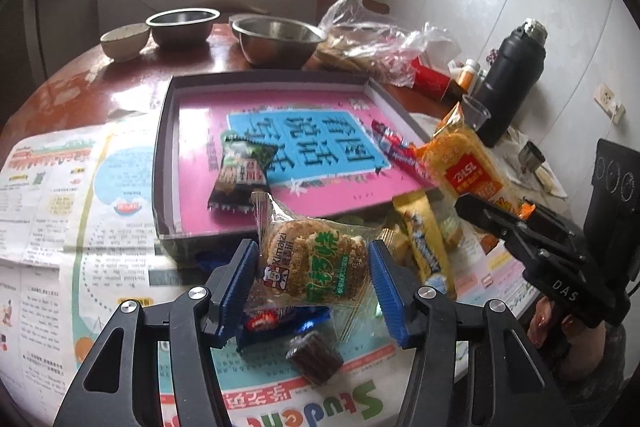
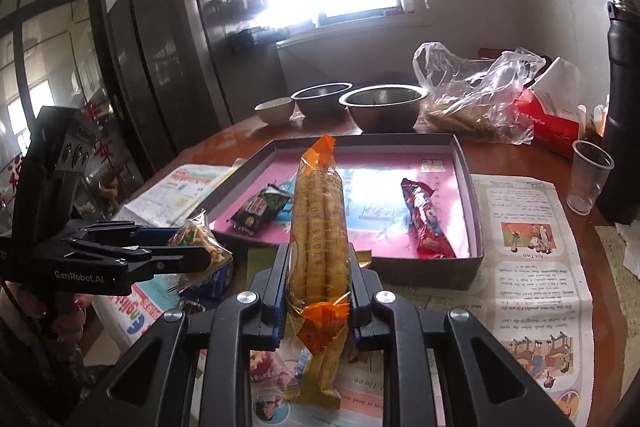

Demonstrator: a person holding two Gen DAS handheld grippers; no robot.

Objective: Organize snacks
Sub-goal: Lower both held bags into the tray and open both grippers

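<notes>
My left gripper (image 1: 314, 267) is shut on a clear-wrapped round cake with green writing (image 1: 316, 263), held above the newspaper in front of the tray; it also shows in the right wrist view (image 2: 200, 239). My right gripper (image 2: 318, 267) is shut on a long orange packet of biscuit sticks (image 2: 318, 219), lifted near the tray's front edge; it shows in the left wrist view (image 1: 472, 171). The grey tray (image 1: 164, 155) with a pink and blue floor holds a dark green packet (image 1: 240, 171) and a red packet (image 1: 396, 147).
Loose snacks lie on the newspaper: a blue packet (image 1: 280, 323), a brown sweet (image 1: 316, 357), a yellow bar (image 1: 428, 247). Behind the tray stand steel bowls (image 1: 276, 39), a small bowl (image 1: 124, 41), a plastic bag (image 1: 372, 39), a red box (image 1: 434, 79), a black flask (image 1: 508, 79) and a plastic cup (image 2: 588, 175).
</notes>
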